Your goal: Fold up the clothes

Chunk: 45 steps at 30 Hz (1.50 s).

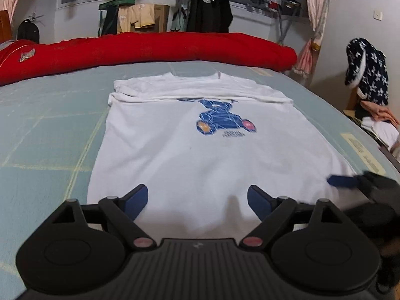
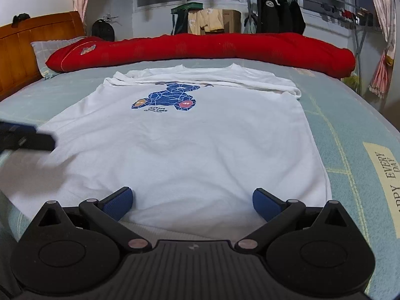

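Note:
A white T-shirt [image 1: 190, 135] with a blue bear print lies flat on the bed, its top part folded over toward the print. My left gripper [image 1: 197, 201] is open just above the shirt's near hem, left of centre. My right gripper [image 2: 192, 203] is open too, over the near hem on the right side. Nothing sits between either pair of blue pads. In the left wrist view the right gripper [image 1: 350, 182] shows blurred at the shirt's right edge; in the right wrist view the left gripper [image 2: 25, 137] shows blurred at the left edge.
The shirt lies on a pale green checked sheet [image 2: 337, 135]. A rolled red quilt [image 2: 200, 47] runs along the far side. A wooden headboard [image 2: 25, 42] and pillow stand at the left. A chair with piled clothes [image 1: 367, 80] is beside the bed's right edge.

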Each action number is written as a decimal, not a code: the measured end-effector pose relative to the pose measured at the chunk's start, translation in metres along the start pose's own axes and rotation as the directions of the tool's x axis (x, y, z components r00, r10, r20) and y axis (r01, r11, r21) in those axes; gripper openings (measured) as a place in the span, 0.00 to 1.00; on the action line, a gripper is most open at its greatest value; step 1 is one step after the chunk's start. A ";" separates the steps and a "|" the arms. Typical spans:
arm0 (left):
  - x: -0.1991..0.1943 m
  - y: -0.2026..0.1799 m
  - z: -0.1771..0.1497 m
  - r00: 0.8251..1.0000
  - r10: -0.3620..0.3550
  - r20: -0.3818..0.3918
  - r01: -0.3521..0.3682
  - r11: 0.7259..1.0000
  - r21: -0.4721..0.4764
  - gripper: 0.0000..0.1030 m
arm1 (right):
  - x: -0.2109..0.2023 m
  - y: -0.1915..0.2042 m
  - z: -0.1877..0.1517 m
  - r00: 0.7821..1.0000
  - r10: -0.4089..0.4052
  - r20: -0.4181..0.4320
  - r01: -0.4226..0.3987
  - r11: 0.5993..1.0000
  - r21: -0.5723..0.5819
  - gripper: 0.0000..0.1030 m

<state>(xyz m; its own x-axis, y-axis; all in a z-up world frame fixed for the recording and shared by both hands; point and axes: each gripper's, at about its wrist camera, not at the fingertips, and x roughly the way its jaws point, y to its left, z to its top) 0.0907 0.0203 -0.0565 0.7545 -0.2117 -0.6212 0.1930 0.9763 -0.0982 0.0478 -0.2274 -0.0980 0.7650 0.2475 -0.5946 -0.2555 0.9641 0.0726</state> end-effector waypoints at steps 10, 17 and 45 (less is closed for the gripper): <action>0.006 0.023 -0.004 0.999 -0.041 -0.005 0.040 0.996 -0.081 0.85 | -0.040 -0.020 -0.004 0.995 0.075 0.066 -0.075 0.997 0.002 1.00; 0.037 0.046 0.008 0.999 0.005 -0.040 -0.010 0.992 -0.127 0.85 | -0.018 -0.040 0.004 0.999 0.027 0.038 -0.029 0.998 0.064 1.00; 0.137 0.110 0.125 0.981 -0.190 -0.025 0.174 0.940 -0.294 0.85 | -0.037 -0.054 0.020 0.971 0.210 0.112 -0.225 0.965 0.138 1.00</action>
<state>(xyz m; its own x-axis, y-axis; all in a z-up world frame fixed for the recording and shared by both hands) 0.2939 0.0934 -0.0554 0.6880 -0.3922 -0.6106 0.1283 0.8939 -0.4295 0.0449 -0.2864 -0.0641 0.7554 0.4539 -0.4726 -0.3370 0.8876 0.3139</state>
